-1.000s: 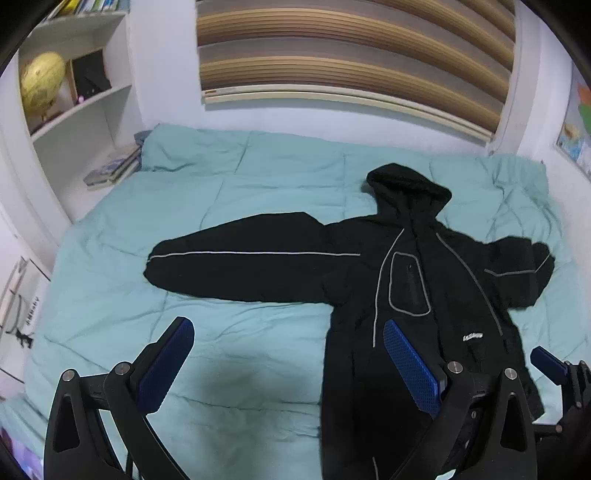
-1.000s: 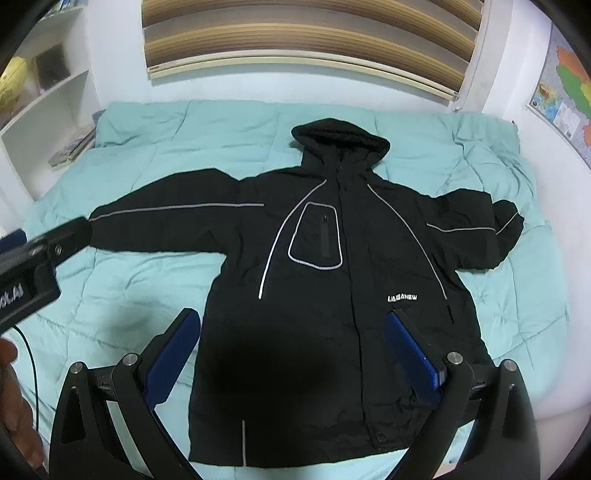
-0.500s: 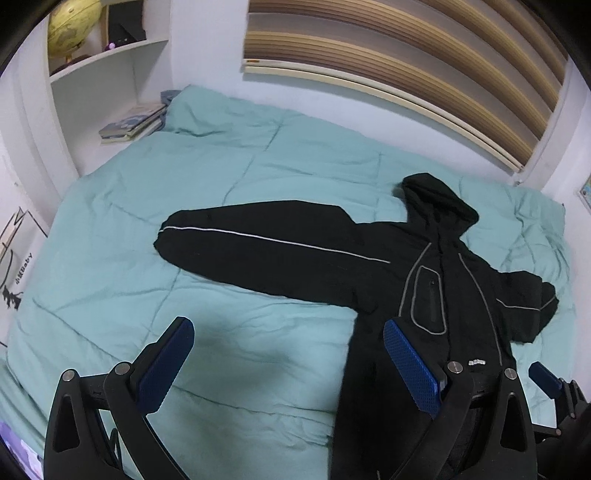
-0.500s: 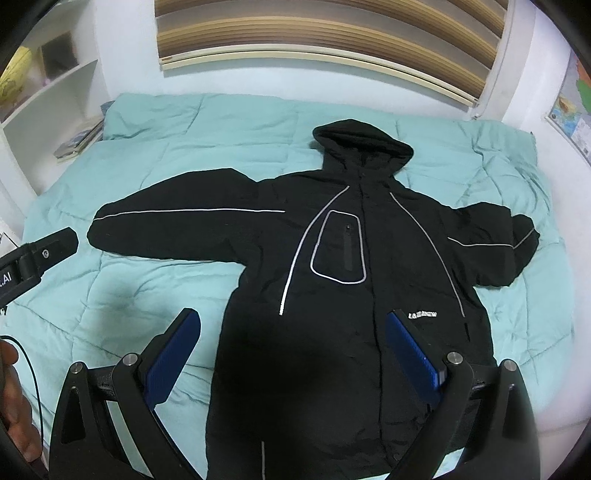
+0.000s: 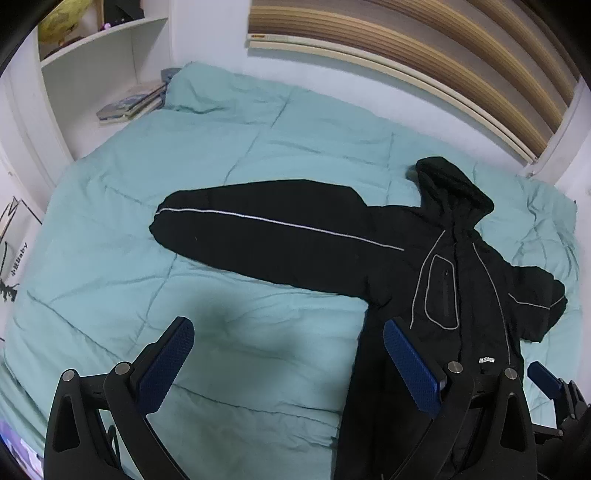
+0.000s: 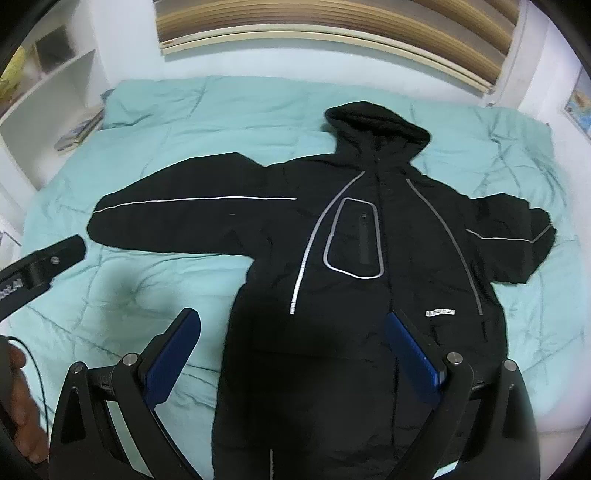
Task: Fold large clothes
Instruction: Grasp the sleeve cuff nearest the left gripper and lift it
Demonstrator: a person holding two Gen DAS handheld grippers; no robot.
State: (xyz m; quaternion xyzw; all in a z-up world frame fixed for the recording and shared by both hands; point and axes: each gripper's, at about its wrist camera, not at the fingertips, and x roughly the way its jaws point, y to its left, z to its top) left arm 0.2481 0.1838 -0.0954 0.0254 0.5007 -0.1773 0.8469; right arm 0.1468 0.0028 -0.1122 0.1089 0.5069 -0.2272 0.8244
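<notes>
Since a second earlier, both tools had swung toward the left side of the bed [image 6: 155, 122], so the jacket [image 6: 354, 266] sat further right in each view and its long left sleeve [image 5: 266, 232] filled more of the left wrist picture. Teal bedding covered the bed, with striped blinds [image 6: 332, 22] on the far wall and white shelves [image 5: 107, 70] at the far left holding a stack of books [image 5: 129, 105]. Front up, the black hooded jacket lay flat on the bedding, hood [image 6: 376, 125] at the far end, both sleeves spread out sideways and the right one bent at the cuff. Over the bedding just left of the jacket body hung the left tool [image 5: 288, 343], blue pads wide apart, gripping nothing. Above the jacket's near hem hovered the right tool [image 6: 291, 339], equally wide open and empty.
</notes>
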